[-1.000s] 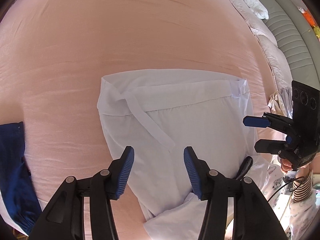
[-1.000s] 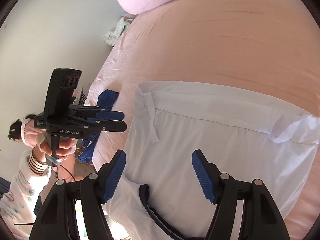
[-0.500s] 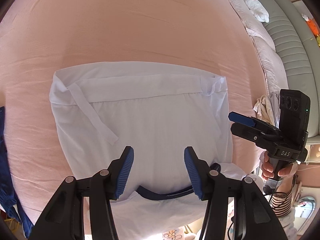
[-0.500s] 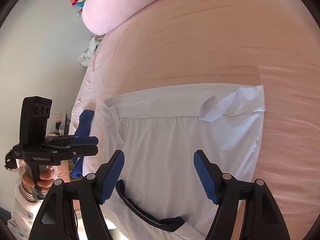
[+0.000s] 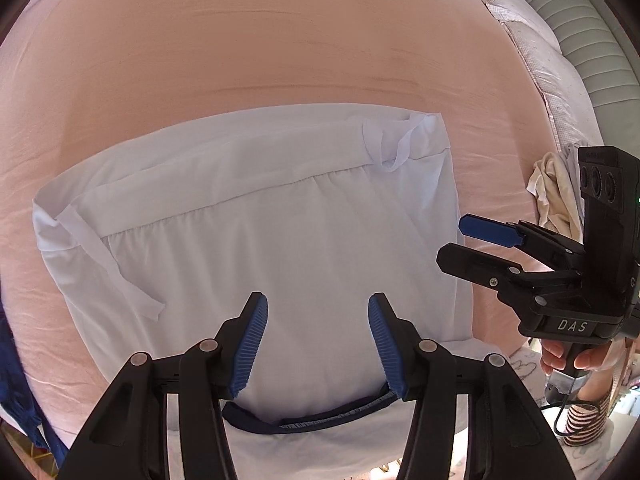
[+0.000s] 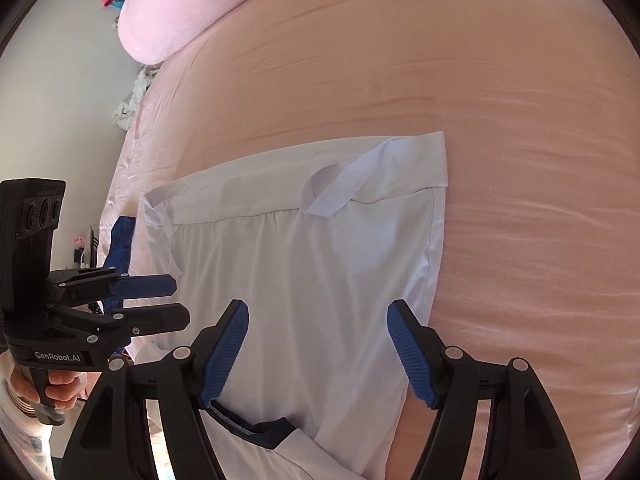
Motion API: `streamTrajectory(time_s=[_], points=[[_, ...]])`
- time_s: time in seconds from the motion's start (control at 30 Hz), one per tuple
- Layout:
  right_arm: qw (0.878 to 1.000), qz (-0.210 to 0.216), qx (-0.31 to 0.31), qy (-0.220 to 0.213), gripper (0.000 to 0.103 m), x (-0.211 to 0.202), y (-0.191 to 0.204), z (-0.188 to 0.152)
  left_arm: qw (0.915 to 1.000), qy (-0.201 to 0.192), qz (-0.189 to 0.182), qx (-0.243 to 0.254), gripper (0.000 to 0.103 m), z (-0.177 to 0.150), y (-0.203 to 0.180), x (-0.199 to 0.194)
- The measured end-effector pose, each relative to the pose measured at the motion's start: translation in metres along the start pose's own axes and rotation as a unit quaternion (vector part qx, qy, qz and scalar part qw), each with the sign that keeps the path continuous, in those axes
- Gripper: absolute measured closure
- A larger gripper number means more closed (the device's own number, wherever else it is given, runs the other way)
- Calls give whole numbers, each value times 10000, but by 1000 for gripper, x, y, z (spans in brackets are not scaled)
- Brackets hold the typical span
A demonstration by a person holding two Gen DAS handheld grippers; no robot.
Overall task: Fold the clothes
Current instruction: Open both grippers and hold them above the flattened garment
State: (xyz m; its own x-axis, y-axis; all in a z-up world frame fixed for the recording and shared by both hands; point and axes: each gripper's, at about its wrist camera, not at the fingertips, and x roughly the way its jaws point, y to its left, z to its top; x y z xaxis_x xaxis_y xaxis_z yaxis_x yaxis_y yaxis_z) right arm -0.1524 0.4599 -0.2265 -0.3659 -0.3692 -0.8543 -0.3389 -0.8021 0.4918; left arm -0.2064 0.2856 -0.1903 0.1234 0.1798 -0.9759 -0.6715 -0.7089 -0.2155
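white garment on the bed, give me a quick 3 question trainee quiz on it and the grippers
1. True or false: the white garment lies spread flat on the pink bedsheet.
2. Multiple choice: what colour is the neckline trim at the garment's near edge? A) red B) dark navy C) yellow
3. Fill in: neither the left gripper nor the right gripper grips any cloth; both have their jaws ____.

Key: 1 true; 2 B; 3 open
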Motion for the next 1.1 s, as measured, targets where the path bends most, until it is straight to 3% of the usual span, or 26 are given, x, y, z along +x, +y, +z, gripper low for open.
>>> streamTrajectory(time_s=[0.1, 0.23, 0.37, 0.47, 0.53, 0.6, 0.77, 0.83, 0.87, 0.93, 1.1], points=[[9998, -214, 11, -4, 31, -2, -2, 2, 9995, -162, 192, 207, 53, 6, -7, -3], [9979, -509, 403, -66, 31, -5, -12, 8, 9994, -245, 123, 228, 53, 15, -14, 1], [9900, 62, 1259, -627, 31, -16, -32, 13, 9985, -520, 51, 146, 54, 23, -20, 7], [9690, 924, 1938, -1223, 31, -23, -52, 10, 9975, -696, 112, 32, 53, 31, -22, 16], [9526, 1291, 2393, -1362, 31, -20, -65, 8, 9975, -656, 246, -3, 54, 39, -23, 23], [9516, 1281, 2492, -1259, 31, -15, -70, 7, 9979, -585, 277, -96, 53, 46, -21, 28], [9641, 458, 2182, -1446, 31, -14, -58, 10, 9962, -603, -228, -593, 54, 64, -5, 29], [9633, 370, 2133, -1587, 32, -14, -51, 12, 9941, -456, -465, -870, 54, 70, 4, 33], [9623, 413, 2137, -1634, 32, -14, -47, 13, 9925, -398, -561, -1006, 54, 72, 8, 35], [9600, 640, 2203, -1606, 45, -10, -44, 17, 9887, -338, -744, -1254, 54, 73, 17, 39], [9525, 1148, 2485, -1336, 56, 3, -55, 25, 9748, -357, -1479, -1635, 56, 75, 33, 51]])
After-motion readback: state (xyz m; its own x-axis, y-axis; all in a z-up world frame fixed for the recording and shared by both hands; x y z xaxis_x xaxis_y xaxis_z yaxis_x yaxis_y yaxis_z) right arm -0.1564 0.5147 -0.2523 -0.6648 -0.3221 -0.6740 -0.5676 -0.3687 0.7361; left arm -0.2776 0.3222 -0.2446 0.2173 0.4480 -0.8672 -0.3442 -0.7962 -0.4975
